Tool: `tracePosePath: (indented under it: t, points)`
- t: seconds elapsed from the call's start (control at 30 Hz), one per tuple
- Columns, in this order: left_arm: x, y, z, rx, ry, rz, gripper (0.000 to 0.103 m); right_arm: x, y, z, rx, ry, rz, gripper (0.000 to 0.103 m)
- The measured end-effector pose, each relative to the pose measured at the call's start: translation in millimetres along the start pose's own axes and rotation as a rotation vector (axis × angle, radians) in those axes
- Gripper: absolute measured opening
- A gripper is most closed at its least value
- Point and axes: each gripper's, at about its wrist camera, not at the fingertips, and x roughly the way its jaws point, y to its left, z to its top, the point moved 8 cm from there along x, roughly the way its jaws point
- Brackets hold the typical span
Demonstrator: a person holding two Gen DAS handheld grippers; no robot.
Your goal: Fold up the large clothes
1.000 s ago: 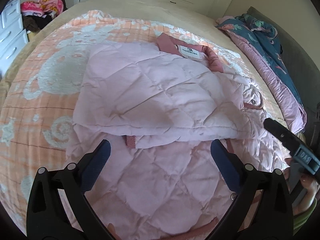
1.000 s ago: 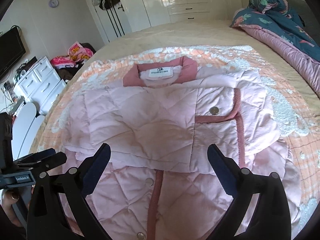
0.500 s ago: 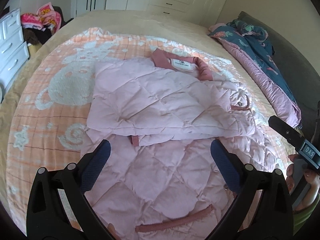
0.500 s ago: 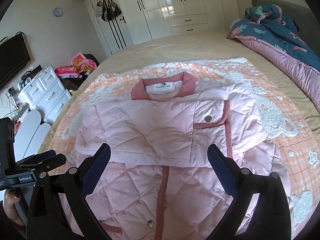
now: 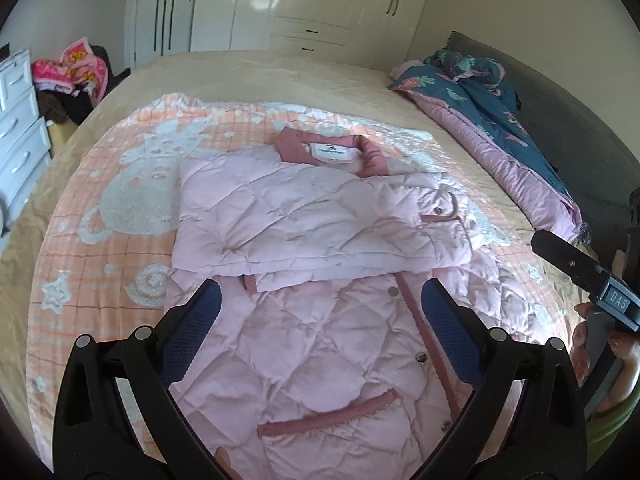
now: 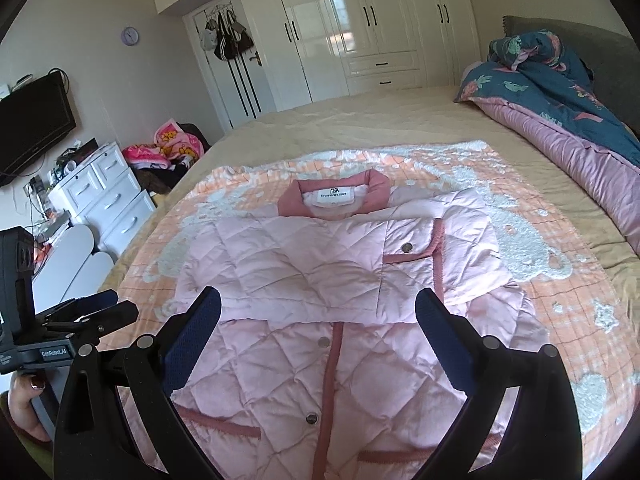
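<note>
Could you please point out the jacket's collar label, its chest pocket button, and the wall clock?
Collar label (image 6: 335,197), right wrist view, middle of the white tag inside the collar.
Pocket button (image 6: 407,247), right wrist view, centre of the metal snap on the pocket flap.
Clock (image 6: 130,35), right wrist view, centre of its face.

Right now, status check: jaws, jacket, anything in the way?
Left gripper and right gripper: jaws open, empty, above the pink quilted jacket. Jacket flat on the orange blanket, sleeves folded across the chest, lower half unfolded. Nothing in the way.
</note>
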Motion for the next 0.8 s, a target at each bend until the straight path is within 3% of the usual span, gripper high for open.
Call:
tracePosePath:
  t: [0.3,0.63,0.8]
  points:
    - [-27,-16,-13,0.055,-0.048,0.019,0.094,-36,-1,-4,-0.017,-0.035,-0.003,0.097]
    - [-48,-26,-52,0.054,-0.067,0.035,0.094,-69,-18,-20,-0.023,-0.06,-0.011,0.098]
    - [-54,-35,-74,0.02,-0.066,0.003,0.094,-79,-29,-30,-0.023,-0.056,-0.016,0.098]
